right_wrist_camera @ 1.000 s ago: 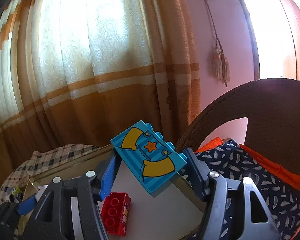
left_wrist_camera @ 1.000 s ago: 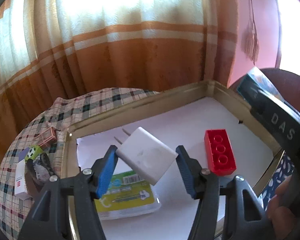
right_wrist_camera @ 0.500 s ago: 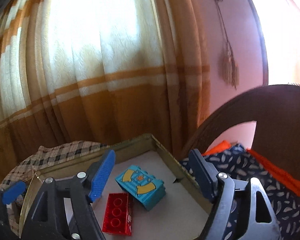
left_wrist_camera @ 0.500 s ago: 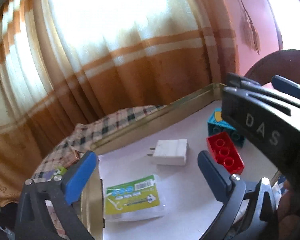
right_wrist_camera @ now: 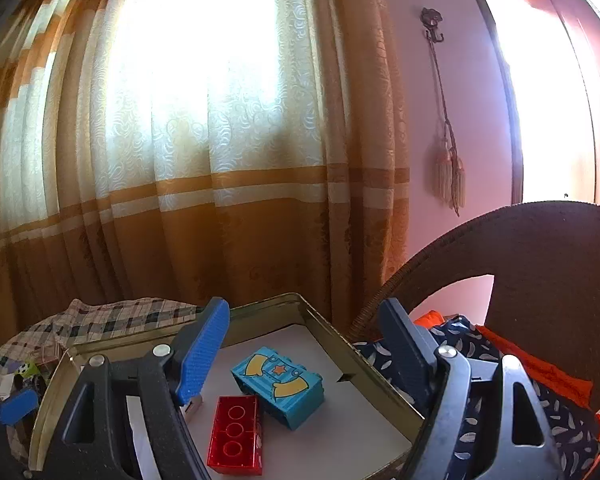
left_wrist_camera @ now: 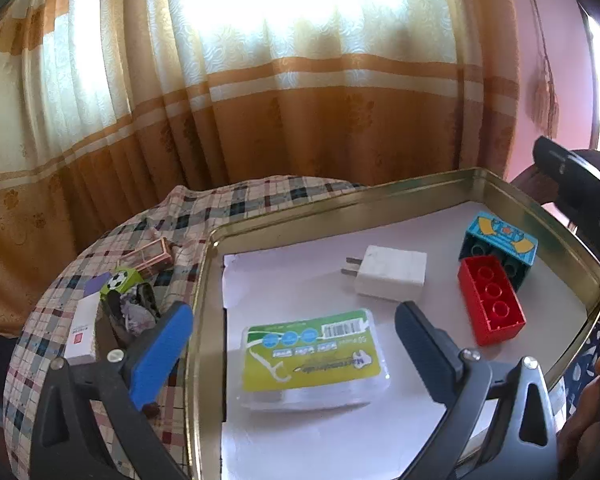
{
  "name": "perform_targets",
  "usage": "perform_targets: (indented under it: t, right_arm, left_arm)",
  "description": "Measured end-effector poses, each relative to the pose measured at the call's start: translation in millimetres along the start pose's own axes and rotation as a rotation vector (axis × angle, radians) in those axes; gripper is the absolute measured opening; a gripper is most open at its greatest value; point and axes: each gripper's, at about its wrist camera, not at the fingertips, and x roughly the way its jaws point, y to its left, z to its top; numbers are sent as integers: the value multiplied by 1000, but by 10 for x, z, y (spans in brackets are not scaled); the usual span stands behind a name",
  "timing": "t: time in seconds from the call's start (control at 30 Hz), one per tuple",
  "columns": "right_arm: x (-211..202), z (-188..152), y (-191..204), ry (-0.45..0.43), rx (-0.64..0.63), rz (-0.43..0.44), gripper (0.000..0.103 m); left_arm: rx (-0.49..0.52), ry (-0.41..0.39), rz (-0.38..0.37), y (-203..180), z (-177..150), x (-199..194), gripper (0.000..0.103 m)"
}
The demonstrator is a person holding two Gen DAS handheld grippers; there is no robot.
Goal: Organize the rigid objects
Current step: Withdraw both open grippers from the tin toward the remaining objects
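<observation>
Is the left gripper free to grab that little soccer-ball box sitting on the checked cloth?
Probably yes. The left gripper is open and empty, and the soccer-ball box sits outside the tray, just beyond its left finger. Other small boxes crowd it, so a clean grip may be tricky.

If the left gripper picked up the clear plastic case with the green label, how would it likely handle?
The clear plastic case looks rigid and flat, so it probably won't roll. Its glossy sides may slip between the pads. It seems light.

Window: sunlit cream-and-orange striped curtain (right_wrist_camera: 220,160).
Wall: pink, with tasselled cord (right_wrist_camera: 450,176) on a hook.
Seating: dark wicker chair (right_wrist_camera: 540,264).
</observation>
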Motion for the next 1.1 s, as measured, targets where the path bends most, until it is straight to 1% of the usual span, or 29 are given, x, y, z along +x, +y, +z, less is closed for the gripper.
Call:
perform_targets:
  t: [0.07, 0.13, 0.23, 0.33, 0.43, 0.63, 0.83, 0.9, 0.97, 1.0, 1.07, 1.1]
  right_arm:
    - [1, -5, 9, 2, 0, -1, 79]
    - [-6, -5, 26, -3, -6, -3, 79]
    - [-15, -7, 47, -7, -17, -5, 79]
    - [-11, -13, 60, -7, -20, -8, 79]
    - [-10, -13, 60, -8, -18, -10, 79]
    - [-17, -19, 51, -7, -15, -26, 79]
    - [-80, -42, 41, -12, -3, -44, 79]
    - [-99, -55, 22, -2, 22, -40, 79]
    - [-106, -89, 1, 27, 67, -14, 79]
    - [-115, -98, 8, 36, 74, -19, 79]
    - [-168, -108, 47, 23, 75, -30, 79]
    - [-193, -128, 66, 24, 88, -9, 79]
  left_arm:
    - [-33, 14, 6, 73, -11, 9, 103]
    - [-68, 13, 10, 158, -25, -7, 103]
    - [-91, -25, 39, 283, -62, -90, 102]
    - [-114, -55, 39, 393, -87, -178, 103]
    - [-124, -79, 62, 502, -120, -240, 103]
    - [-161, -65, 113, 781, -169, -236, 103]
    - [-210, -59, 145, 1097, -246, -265, 103]
    - [-224, -56, 152, 1178, -265, -263, 103]
    - [-243, -47, 162, 1269, -281, -248, 103]
    - [-243, -46, 171, 1287, -286, -249, 103]
    - [-251, -45, 180, 1338, -294, -249, 103]
    - [-260, -46, 173, 1359, -299, -251, 103]
